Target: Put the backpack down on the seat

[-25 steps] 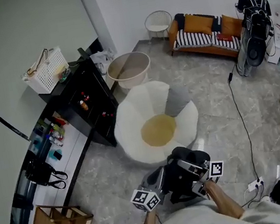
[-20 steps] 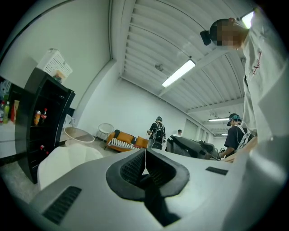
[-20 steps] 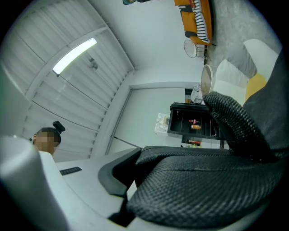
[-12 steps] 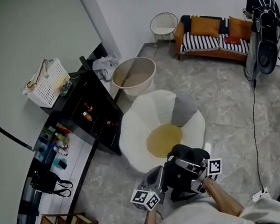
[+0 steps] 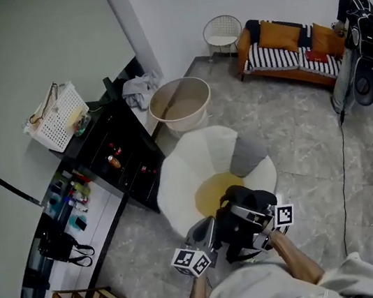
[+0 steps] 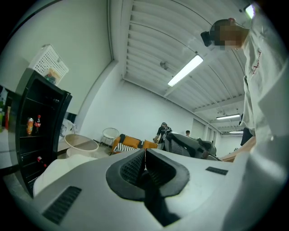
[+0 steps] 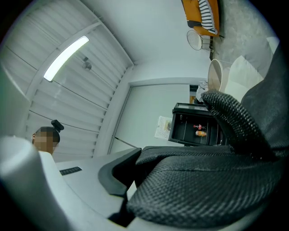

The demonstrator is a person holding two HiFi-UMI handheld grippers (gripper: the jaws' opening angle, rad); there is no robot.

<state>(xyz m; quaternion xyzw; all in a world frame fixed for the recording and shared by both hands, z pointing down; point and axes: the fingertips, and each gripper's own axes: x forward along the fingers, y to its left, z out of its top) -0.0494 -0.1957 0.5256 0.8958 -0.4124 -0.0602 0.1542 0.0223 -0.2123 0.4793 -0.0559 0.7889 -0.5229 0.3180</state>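
Sticking out from the bottom of the head view, both arms are bent and the two hands sit close together. The left gripper points flat. Its jaws are pressed together, and nothing shows between them. The right gripper tips up a bit. Its jaws are clamped on the backpack, on a soft, thick part with a bumpy mesh weave.

The backpack is black and lumpy. It sits between the two grippers in the lower middle of the frame, right at the near edge of the seat. Whether it touches the seat cannot be told. The seat is white and round, shaped like big flower petals. It has a smooth yellow cushion in the middle and a grey pad at the back. The floor is grey stone with cloudy marks.
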